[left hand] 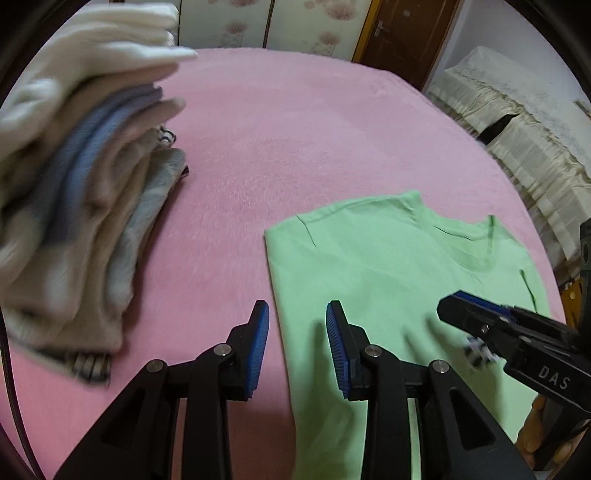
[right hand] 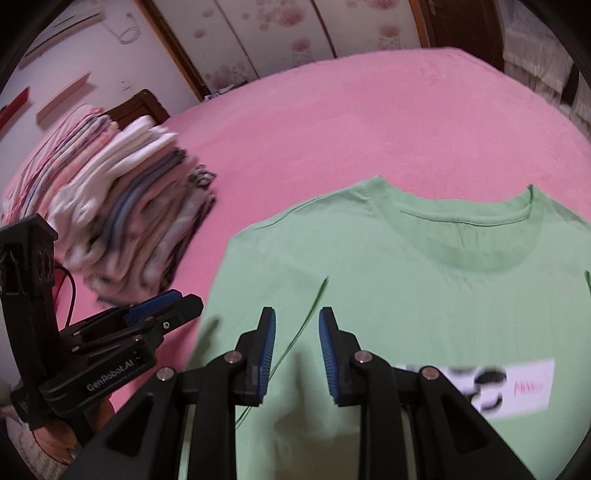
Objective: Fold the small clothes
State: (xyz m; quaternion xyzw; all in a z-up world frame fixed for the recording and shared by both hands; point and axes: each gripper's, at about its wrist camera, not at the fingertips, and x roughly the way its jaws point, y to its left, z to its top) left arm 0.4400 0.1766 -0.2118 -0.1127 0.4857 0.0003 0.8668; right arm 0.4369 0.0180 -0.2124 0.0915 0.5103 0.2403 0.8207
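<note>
Green T-shirt (right hand: pixel 424 280) lies flat on pink bed (right hand: pixel 369 118), neck opening toward far side, approx centre-right of bed in left wrist view. White printed patch (right hand: pixel 509 384) w/ black & pink marks sits on shirt's front, near right claw; print too blurred to read. One side looks folded in, giving a straight edge along shirt's left side in left wrist view.

Left claw (left hand: pixel 297 347): jaws apart, nothing between pads; it straddles shirt's left edge from above, one blue pad over bare bed, other over green fabric. Can't tell if it touches cloth.

Right claw (right hand: pixel 297 356): jaws apart, nothing gripped; hovers over shirt's lower front, w/ a thin dark crease line in fabric running between pads. In left wrist view it shows at lower right over shirt.

Stack of folded clothes (right hand: pixel 140 221) (white, blue-grey, beige layers) stands on bed well apart from shirt, to its left. Behind it a 2nd pinkish patterned pile (right hand: pixel 62 147), blurred.

Beyond bed: floral-panelled wardrobe (right hand: pixel 277 40), brown door (left hand: pixel 406 33), cream-covered sofa (left hand: pixel 517 140) at right in left wrist view.
</note>
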